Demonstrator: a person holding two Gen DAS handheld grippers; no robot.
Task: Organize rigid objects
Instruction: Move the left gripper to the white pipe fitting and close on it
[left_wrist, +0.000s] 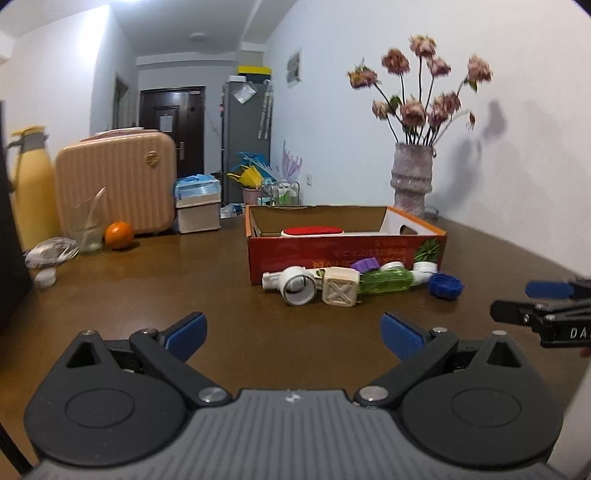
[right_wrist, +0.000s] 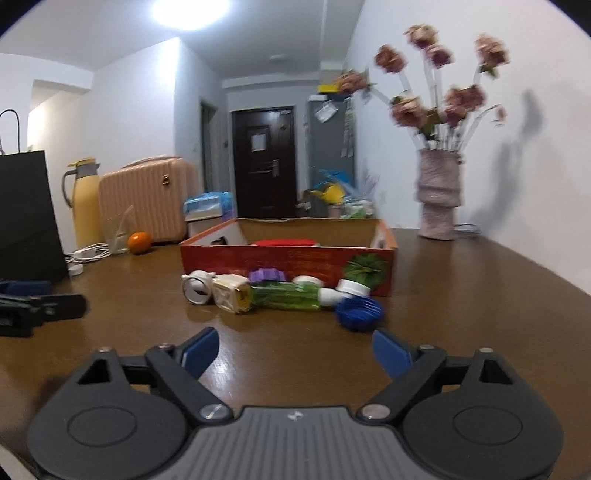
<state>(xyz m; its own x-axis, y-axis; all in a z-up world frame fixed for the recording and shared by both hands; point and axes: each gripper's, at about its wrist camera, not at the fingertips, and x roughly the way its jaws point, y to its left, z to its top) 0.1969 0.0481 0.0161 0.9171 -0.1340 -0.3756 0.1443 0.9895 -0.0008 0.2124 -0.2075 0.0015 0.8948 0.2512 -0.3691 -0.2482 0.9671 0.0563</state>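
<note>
Several rigid pieces lie in a row on the brown table (left_wrist: 184, 288), just before the red cardboard box (left_wrist: 347, 254): a white pipe fitting (left_wrist: 295, 285), a cream cube (left_wrist: 340, 291) with an X-braced face, a translucent green bottle (left_wrist: 386, 280), a purple cap (left_wrist: 365, 264) and a ribbed blue cap (left_wrist: 445, 285). A red-topped item (left_wrist: 312, 231) sits inside the box. Left gripper (left_wrist: 293, 332) and right gripper (right_wrist: 295, 354) both have fingers spread wide, holding nothing, short of the row.

A: Where's the clutter?
B: Pipe fitting (left_wrist: 297, 284), beige cube (left_wrist: 340, 290), green bottle (left_wrist: 386, 281) and blue cap (left_wrist: 445, 285) touch along the red box's (left_wrist: 295, 254) near wall.
A: Left gripper (left_wrist: 293, 334)?
B: Spread wide, empty.
</note>
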